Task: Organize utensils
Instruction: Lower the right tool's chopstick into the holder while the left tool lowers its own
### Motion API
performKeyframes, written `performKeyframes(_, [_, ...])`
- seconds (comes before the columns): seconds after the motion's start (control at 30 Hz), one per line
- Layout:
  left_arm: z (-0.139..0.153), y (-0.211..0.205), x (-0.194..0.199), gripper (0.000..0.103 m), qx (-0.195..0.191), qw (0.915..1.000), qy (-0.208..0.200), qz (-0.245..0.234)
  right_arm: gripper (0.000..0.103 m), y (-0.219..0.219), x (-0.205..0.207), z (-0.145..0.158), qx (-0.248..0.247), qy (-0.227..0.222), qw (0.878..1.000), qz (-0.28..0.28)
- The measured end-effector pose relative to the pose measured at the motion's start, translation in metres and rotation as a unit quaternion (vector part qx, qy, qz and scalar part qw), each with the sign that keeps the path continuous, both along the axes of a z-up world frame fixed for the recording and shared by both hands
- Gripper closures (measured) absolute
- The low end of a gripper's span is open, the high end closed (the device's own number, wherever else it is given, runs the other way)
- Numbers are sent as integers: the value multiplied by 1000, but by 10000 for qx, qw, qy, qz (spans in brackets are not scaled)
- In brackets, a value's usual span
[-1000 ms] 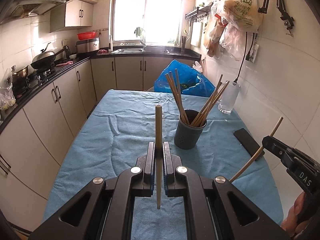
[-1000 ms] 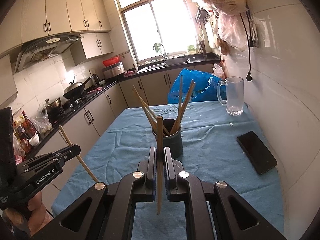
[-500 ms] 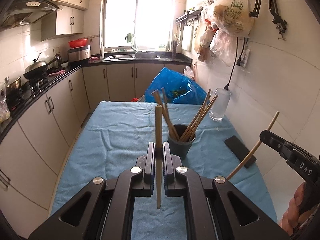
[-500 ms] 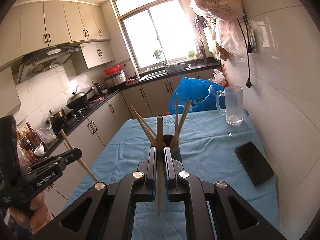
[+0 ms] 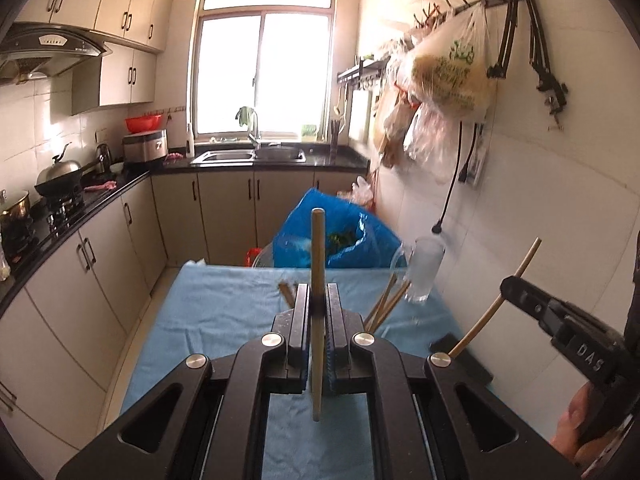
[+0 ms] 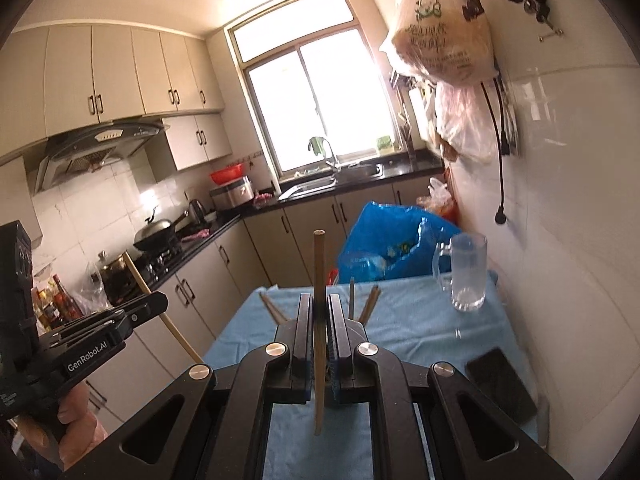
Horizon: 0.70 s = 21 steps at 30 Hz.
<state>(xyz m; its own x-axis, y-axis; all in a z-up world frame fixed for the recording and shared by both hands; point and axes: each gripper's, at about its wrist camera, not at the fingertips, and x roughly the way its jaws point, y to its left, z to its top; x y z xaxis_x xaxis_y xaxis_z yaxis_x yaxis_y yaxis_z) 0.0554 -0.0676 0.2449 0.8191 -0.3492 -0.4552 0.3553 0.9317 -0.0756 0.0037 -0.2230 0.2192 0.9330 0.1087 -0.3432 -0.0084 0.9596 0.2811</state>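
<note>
My left gripper (image 5: pixel 318 289) is shut on one wooden chopstick (image 5: pixel 318 248), which stands upright between the pads. My right gripper (image 6: pixel 319 298) is likewise shut on an upright chopstick (image 6: pixel 319 264). Each shows in the other's view: the right gripper (image 5: pixel 507 285) grips its slanted chopstick (image 5: pixel 494 306), and the left gripper (image 6: pixel 159 301) grips its chopstick (image 6: pixel 140 280). Both hang above the near end of the blue-clothed table (image 5: pixel 224 312). Only the tips of several chopsticks (image 5: pixel 386 300) (image 6: pixel 352 294) show past my fingers; the cup that holds them is hidden.
A glass mug (image 5: pixel 424 276) (image 6: pixel 466 276) stands at the table's far right by the tiled wall. A black phone (image 5: pixel 468 360) (image 6: pixel 500 380) lies nearer on the right. Beyond the table sits a blue bag (image 5: pixel 344 240). Counter cabinets (image 5: pixel 92 264) run along the left.
Both grippers rose with their chopsticks still held. The dark holder, in plain view a second ago, has dropped behind the fingers, leaving only chopstick tips in sight.
</note>
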Motion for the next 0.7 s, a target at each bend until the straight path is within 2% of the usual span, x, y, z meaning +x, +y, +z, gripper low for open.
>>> performKeyframes(0.17, [20,-14,17,97,-99,9998,-191,-36,96,-6,20,16,35,-91,9999,-94])
performKeyframes(0.3, [20,-24,37,97,-210,9996,-204,21,96,-8,39,21,-11,-180,9996,-232])
performKeyframes(0.53, [-11,-33,80,97,-371,9992,-37,164,96,-10,77,0,55,-115,9992,-377])
performKeyframes(0.7, [-40,-35,105,97,-449,9985,249,182,96,-10,102,-23,9,80,9992,-393])
